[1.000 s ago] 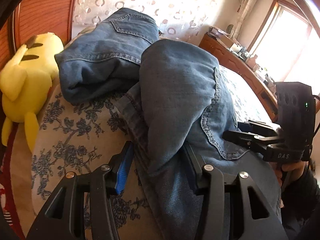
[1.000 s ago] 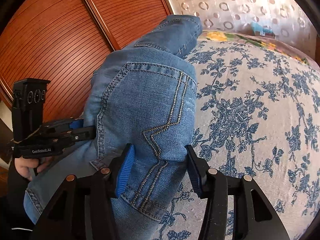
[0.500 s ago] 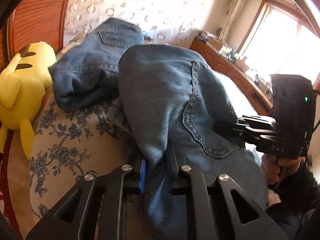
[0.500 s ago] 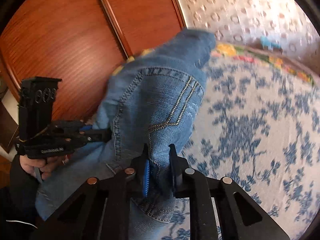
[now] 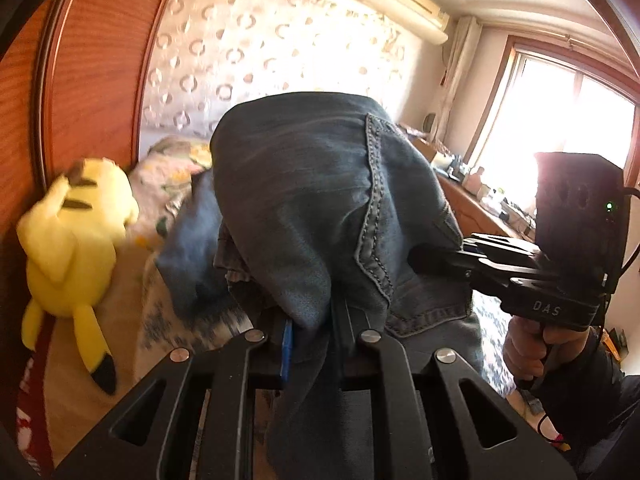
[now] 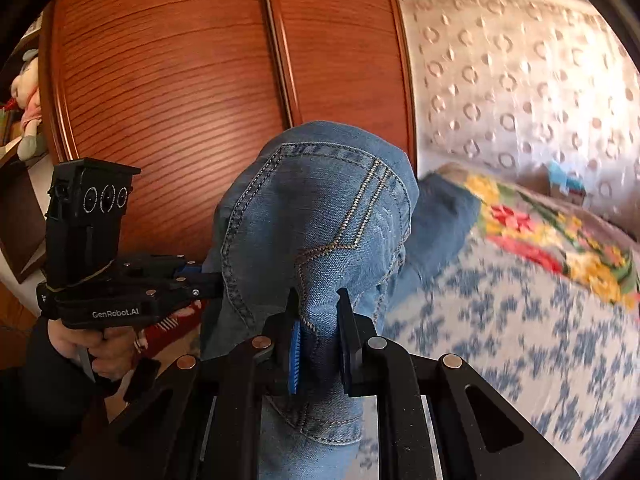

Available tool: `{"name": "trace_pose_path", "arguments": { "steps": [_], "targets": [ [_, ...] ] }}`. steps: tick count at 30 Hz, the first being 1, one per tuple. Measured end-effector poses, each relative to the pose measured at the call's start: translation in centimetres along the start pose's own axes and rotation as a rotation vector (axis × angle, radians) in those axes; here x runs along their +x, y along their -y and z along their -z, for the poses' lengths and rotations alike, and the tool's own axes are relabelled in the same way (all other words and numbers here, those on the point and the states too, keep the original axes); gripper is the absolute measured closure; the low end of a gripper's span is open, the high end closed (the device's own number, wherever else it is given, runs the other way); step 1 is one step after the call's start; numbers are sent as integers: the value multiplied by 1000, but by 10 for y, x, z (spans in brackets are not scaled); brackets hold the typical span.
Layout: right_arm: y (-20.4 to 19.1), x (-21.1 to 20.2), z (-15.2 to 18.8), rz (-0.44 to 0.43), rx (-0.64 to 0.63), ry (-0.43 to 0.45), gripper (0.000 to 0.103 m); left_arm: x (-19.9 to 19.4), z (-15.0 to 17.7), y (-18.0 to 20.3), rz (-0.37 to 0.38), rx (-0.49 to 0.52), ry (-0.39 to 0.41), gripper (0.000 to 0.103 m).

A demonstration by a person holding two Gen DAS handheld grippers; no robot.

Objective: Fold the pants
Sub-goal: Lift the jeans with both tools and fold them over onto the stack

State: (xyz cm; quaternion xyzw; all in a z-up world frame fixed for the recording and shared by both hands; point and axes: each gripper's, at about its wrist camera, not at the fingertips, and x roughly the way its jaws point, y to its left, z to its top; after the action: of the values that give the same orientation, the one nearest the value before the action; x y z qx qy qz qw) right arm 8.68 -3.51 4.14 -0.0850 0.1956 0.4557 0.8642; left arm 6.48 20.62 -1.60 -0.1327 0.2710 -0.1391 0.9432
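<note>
- Now the left gripper pinches a bunched fold of the blue jeans, its jaws having just closed on the denim.
- Right gripper likewise clamps the jeans near a stitched back pocket, jaws just drawn together on the cloth.
- Jeans hang between both grippers, lifted above the floral bedspread, one part trailing toward its far end.
- Yellow plush toy lies at the bedspread's left edge, against the wooden panel.
</note>
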Motion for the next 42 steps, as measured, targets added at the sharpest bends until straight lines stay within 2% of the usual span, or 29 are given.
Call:
{"name": "trace_pose_path", "arguments": {
  "steps": [6,14,19,25,33,38,42],
  "targets": [
    [1,9,-33,-25,-24,42,88,-11,-32,-9,-48,16,56,88],
    [11,27,-64,-68,-1,75,88,-16,-70,-23,-110,47,75,88],
    [22,55,-77,-82,11,75,88,-13,-87,-31,-156,48,77,88],
    [44,90,-89,-140,54,95,88,-3,-112,-51,-188,46,79,88],
    [103,139,-85,-139,144,90,88,61,-144,-65,-200,70,-1,88],
    [148,164,-71,-65,207,35,88,127,-144,-76,-189,63,-118,87],
    [170,185,-58,10,236,-18,88,165,-137,-88,-189,42,-189,87]
  ]
}}
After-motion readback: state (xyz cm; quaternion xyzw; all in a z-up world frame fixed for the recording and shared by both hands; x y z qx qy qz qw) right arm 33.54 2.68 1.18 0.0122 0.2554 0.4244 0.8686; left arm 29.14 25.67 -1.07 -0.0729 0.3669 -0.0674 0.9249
